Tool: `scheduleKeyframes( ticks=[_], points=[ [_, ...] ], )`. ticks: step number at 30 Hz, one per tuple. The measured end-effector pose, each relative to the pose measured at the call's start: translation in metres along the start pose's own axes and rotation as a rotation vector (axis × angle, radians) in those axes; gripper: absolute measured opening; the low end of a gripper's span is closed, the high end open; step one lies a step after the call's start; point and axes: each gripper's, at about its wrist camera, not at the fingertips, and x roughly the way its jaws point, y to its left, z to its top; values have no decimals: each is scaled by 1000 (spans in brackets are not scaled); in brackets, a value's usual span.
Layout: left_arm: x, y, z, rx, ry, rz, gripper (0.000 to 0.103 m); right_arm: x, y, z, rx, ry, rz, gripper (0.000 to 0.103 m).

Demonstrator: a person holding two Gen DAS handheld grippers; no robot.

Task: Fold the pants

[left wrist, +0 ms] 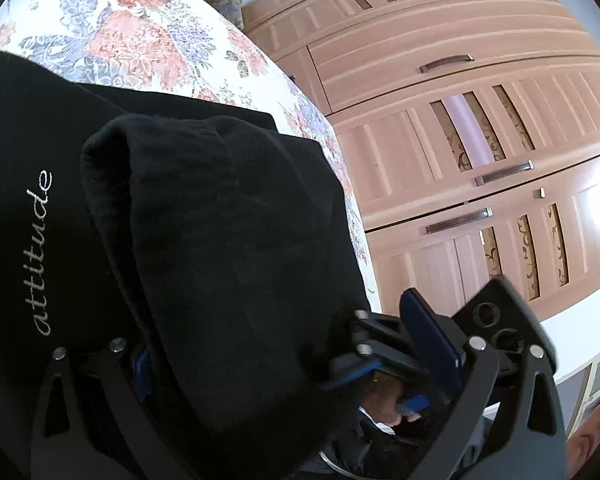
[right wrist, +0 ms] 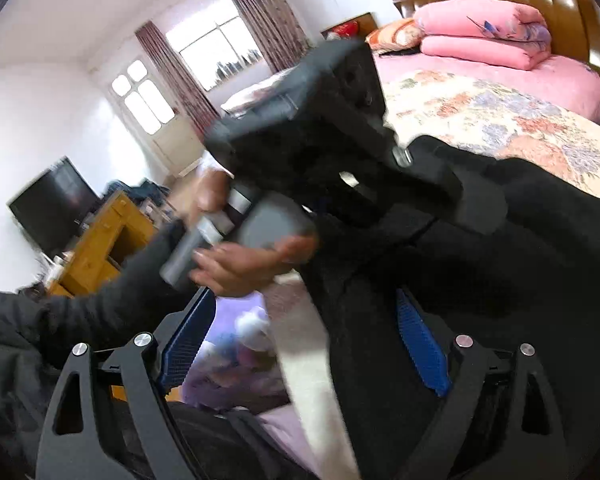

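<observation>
Your left claw (left wrist: 260, 360) has a thick bunch of the black pants (left wrist: 228, 216) filling the gap between its spread fingers, the blue pad of one finger (left wrist: 432, 340) bare on the far side; whether it pinches the cloth, you cannot tell from either view. Your right claw (right wrist: 304, 344) stands wide open, its right blue pad (right wrist: 420, 344) against the pants' fabric, its left pad (right wrist: 188, 336) in free air.

Grey script on the pants reads "attitude" (left wrist: 40, 252). They lie partly on the floral bedspread (left wrist: 132, 40).

Only the left view shows the wooden wardrobe (left wrist: 480, 128). Only the right view shows your left hand (right wrist: 248, 264) gripping its handle, the window (right wrist: 216, 52), the television (right wrist: 52, 204) and pink quilts (right wrist: 480, 32).
</observation>
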Motion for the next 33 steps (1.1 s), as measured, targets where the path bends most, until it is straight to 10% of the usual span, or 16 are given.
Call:
scheduleKeyframes(
  ticks=[4,6,9,17,22,28,33],
  points=[
    [8,-5,-1,24,11,80,90,-1,3,-6,-11,-28,-24,88],
    [11,-4,-2,35,27,161,51,-2,4,-10,-18,-32,-43,88],
    [13,-7,-6,81,34,231,32,-2,8,-12,-27,-42,-73,92],
    [1,-33,-5,111,-19,314,28,-74,21,-54,-104,-205,-422,96],
    [-9,-49,2,66,-35,292,27,-140,-14,-129,181,-285,-633,98],
    [-13,-80,22,43,-24,297,24,-110,-29,-158,310,-250,-722,98],
    [-20,-110,35,65,-53,320,22,-78,-14,-138,171,-193,-795,98]
  ],
)
